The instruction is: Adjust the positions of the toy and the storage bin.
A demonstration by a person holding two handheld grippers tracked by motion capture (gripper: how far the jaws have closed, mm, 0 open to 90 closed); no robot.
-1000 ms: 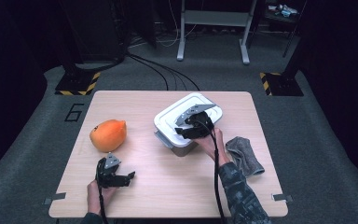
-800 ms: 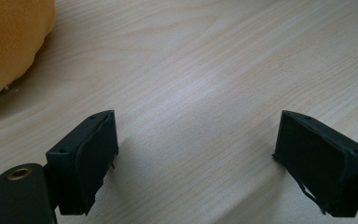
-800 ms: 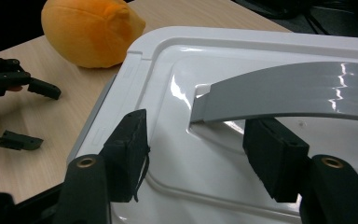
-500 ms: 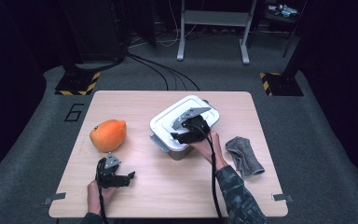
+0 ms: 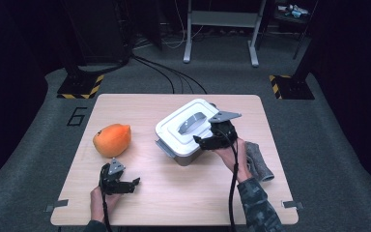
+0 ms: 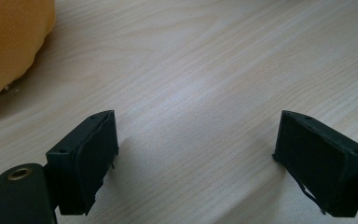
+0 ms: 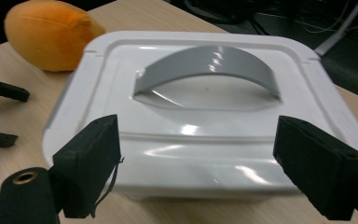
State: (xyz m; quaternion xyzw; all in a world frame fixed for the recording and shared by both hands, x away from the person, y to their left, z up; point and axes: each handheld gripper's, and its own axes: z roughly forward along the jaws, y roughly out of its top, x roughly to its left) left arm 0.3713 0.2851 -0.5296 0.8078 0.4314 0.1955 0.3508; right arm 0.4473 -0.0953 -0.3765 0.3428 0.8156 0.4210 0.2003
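While the white lidded box (image 5: 187, 129) sits mid-table, right gripper (image 5: 206, 140) just beside its right edge, jaws just opened wide, empty, hand (image 5: 235, 153) level, pointing left.

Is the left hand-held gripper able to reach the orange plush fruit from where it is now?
Probably yes. The left hand-held gripper is open, and only bare table lies between it and the orange plush fruit.

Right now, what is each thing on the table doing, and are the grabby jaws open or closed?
White box: lid on, grey handle lying flat.
Orange plush fruit: lying on the table, untouched.
Grey cloth: crumpled beside the box.
Left gripper: jaws open, empty.
Right gripper: jaws just opened, gripping nothing.
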